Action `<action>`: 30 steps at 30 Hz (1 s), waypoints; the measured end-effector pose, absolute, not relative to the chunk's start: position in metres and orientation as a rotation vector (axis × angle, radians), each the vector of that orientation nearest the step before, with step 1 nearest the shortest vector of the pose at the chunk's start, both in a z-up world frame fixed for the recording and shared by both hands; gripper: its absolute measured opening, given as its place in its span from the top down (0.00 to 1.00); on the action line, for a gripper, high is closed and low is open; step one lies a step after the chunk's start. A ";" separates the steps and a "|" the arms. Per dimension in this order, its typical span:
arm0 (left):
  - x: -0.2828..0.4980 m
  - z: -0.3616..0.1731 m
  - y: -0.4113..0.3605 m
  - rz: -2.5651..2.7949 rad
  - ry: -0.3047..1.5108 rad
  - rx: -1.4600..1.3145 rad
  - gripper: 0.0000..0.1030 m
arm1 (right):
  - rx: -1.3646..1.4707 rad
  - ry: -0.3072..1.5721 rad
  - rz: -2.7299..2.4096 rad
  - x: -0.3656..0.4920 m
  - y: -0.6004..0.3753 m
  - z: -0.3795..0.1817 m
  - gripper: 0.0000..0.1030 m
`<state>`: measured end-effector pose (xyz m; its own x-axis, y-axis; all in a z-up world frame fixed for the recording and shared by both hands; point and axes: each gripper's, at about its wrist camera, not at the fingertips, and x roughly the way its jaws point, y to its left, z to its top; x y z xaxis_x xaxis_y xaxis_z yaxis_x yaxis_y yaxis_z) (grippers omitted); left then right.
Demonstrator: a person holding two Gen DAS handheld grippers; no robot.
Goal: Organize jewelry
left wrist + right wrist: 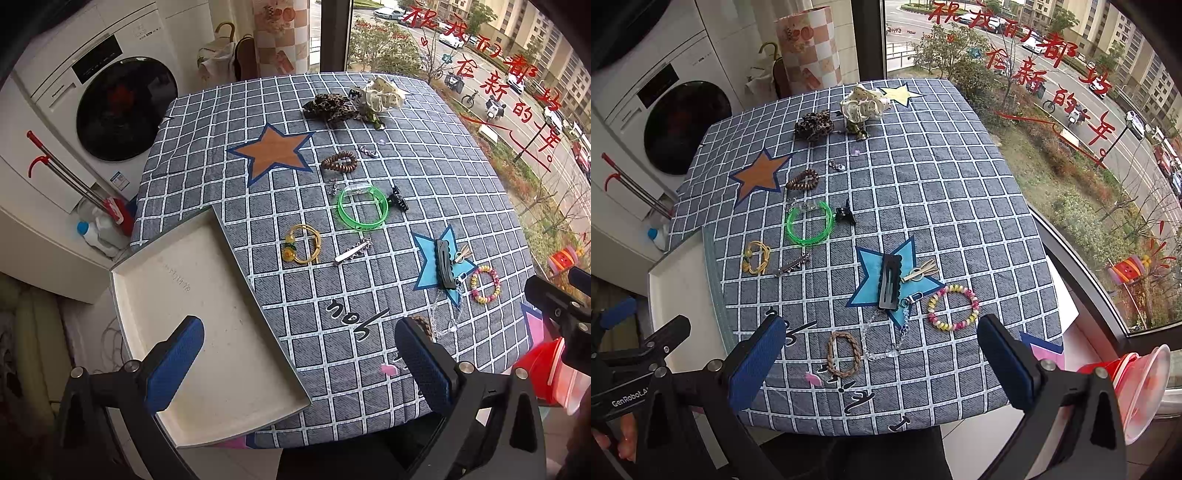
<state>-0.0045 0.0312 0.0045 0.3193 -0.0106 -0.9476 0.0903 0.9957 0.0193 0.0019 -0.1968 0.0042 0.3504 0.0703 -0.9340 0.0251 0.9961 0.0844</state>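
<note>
We read red Chinese writing on the window glass [1027, 59] at the upper right: "祝我们都在新的一年", with small "happy new year" beside it. On the left gripper [628, 400], at the lower left of the right wrist view, stands "GenRobot.A". The washing machine [62, 92] carries a small brand, seemingly "Panasonic". The tablecloth [354, 314] shows "you".

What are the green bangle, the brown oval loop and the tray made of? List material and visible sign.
Green bangle: translucent glossy plastic, probably; light glows through its rim.
Brown oval loop: braided cord or leather, matte; the twisted plait shows.
Tray: matte white, scuffed; plastic or coated board, unclear.
</note>
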 end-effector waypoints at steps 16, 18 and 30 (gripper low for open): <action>-0.003 0.003 0.035 -0.066 1.250 0.069 0.00 | 0.078 1.213 0.037 0.003 -0.191 0.005 0.00; -0.003 0.003 0.035 -0.065 1.250 0.070 0.00 | 0.078 1.212 0.038 0.003 -0.191 0.005 0.00; -0.004 0.002 0.035 -0.065 1.250 0.069 0.00 | 0.075 1.210 0.042 0.003 -0.188 0.005 0.00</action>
<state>-0.0037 0.0353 0.0025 0.3145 -0.0114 -0.9492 0.0867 0.9961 0.0168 0.0033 -0.1885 0.0046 0.3528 0.0719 -0.9329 0.0077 0.9968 0.0798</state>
